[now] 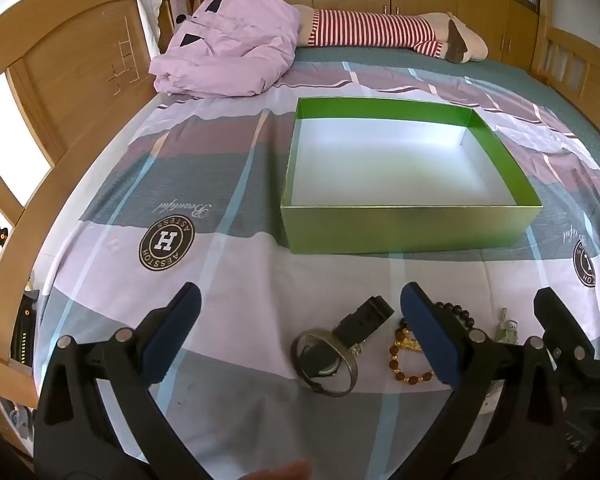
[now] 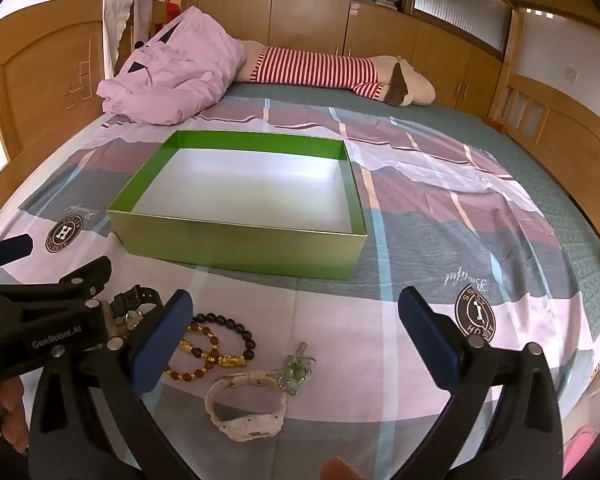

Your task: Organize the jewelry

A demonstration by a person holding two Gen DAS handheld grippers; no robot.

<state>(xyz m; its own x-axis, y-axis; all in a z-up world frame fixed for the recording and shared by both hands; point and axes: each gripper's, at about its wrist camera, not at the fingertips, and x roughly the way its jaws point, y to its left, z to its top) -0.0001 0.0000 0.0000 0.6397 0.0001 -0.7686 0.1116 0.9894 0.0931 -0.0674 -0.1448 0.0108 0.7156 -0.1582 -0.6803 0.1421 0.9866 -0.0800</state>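
An empty green box with a white inside lies open on the bed. Near the front lie a black watch with a metal bangle, a brown and gold bead bracelet, a dark bead bracelet, a white watch and a pale green trinket. My left gripper is open just above the black watch and bangle. My right gripper is open above the white watch and trinket. Both are empty.
A pink quilt and a red-striped plush pillow lie at the far end of the bed. Wooden bed frames stand on both sides. The patterned sheet is wrinkled to the right of the box.
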